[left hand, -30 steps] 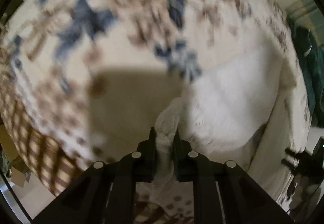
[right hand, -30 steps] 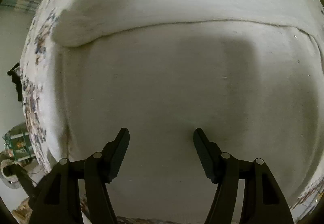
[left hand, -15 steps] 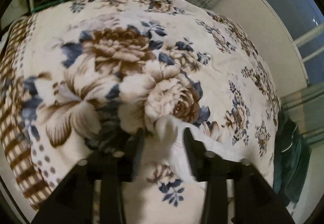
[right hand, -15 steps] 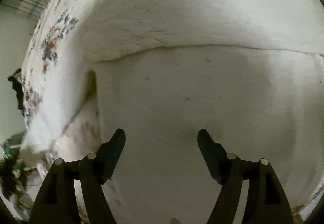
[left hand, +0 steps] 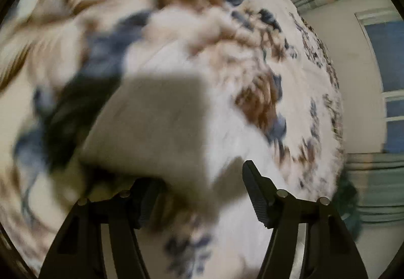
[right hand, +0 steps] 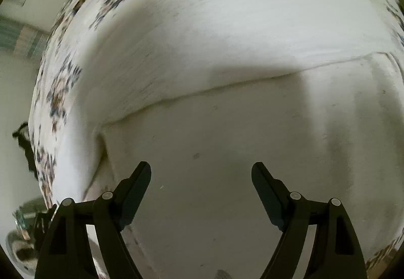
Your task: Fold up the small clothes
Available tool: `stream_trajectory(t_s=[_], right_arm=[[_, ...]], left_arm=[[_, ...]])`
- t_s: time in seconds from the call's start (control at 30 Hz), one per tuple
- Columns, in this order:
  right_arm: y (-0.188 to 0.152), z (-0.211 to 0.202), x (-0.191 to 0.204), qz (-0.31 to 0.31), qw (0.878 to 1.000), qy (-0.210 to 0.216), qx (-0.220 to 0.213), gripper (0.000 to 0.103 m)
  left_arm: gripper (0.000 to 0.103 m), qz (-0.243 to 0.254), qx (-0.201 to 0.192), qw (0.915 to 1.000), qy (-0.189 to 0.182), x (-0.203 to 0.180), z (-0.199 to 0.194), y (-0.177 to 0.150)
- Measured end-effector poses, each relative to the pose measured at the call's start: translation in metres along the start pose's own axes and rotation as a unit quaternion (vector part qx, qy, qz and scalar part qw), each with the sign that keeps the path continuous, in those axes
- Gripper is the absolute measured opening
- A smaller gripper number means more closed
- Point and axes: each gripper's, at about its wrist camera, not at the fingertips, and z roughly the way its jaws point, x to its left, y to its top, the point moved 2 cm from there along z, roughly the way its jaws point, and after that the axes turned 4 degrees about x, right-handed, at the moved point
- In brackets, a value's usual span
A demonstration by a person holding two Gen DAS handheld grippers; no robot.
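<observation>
A white garment (right hand: 227,127) lies spread on a floral blanket (left hand: 176,1). In the right wrist view it fills most of the frame, with a fold line running across its middle. My right gripper (right hand: 201,178) is open and empty, just above the cloth. In the blurred left wrist view the white garment (left hand: 156,122) lies ahead, part of it in shadow. My left gripper (left hand: 199,185) is open, its jaws wide apart, with a cloth edge over the left finger (left hand: 149,193); whether it touches is unclear.
The floral blanket (right hand: 60,92) covers the bed and drops off at the left in the right wrist view. A wall, window and green curtain (left hand: 373,173) stand to the right of the bed. Dark clutter (right hand: 25,228) sits on the floor at lower left.
My left gripper was shut on a white cloth corner; it has opened wide and let go, and its view swung fast. The right gripper stayed open and shifted slightly over the garment.
</observation>
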Motion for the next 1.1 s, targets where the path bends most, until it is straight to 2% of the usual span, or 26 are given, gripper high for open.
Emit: stream_trajectory(t_s=[0.03,0.1,0.27,0.37,0.47,0.6,0.7,0.77,0.8,0.83,0.97,1.03,1.1], right_arm=[[0.004,-0.002,-0.007,0.004,1.000,0.000,-0.003,0.084],[0.009,-0.007,-0.018,0.010,1.000,0.000,-0.010,0.084],[0.020,-0.029,-0.058,0.045,0.999,0.008,-0.028,0.084],[0.030,-0.046,-0.083,0.067,0.997,0.021,-0.038,0.084],[0.046,-0.067,-0.112,0.084,0.995,0.038,-0.049,0.084],[0.065,-0.098,-0.158,0.095,0.992,0.052,-0.061,0.084],[0.079,-0.119,-0.203,0.108,0.990,0.051,-0.068,0.084],[0.087,-0.131,-0.237,0.117,0.990,0.045,-0.070,0.084],[0.090,-0.137,-0.255,0.122,0.989,0.042,-0.072,0.084],[0.094,-0.143,-0.273,0.127,0.988,0.038,-0.075,0.084],[0.102,-0.162,-0.346,0.148,0.986,0.026,-0.077,0.084],[0.105,-0.166,-0.380,0.153,0.986,0.018,-0.069,0.084],[0.106,-0.166,-0.405,0.152,0.987,0.017,-0.056,0.084]], left_arm=[[0.007,0.016,-0.022,0.9995,0.016,-0.011,-0.002,0.005],[0.006,0.042,-0.050,0.9973,0.034,-0.034,-0.010,0.016],[0.006,0.116,-0.121,0.9855,0.025,-0.102,-0.061,0.022],[0.006,0.184,-0.152,0.9712,0.004,-0.160,-0.099,0.002],[0.006,0.254,-0.162,0.9531,-0.027,-0.224,-0.125,-0.043],[0.006,0.336,-0.124,0.9307,-0.074,-0.302,-0.124,-0.138],[0.006,0.390,-0.065,0.9136,-0.094,-0.353,-0.088,-0.236],[0.006,0.411,-0.019,0.9052,-0.105,-0.372,-0.059,-0.296],[0.006,0.425,0.002,0.8991,-0.104,-0.380,-0.043,-0.327],[0.006,0.444,0.025,0.8897,-0.103,-0.389,-0.023,-0.368],[0.006,0.501,0.103,0.8551,-0.084,-0.398,0.042,-0.500],[0.008,0.521,0.132,0.8406,-0.068,-0.398,0.065,-0.550],[0.011,0.540,0.151,0.8276,-0.033,-0.397,0.086,-0.592]])
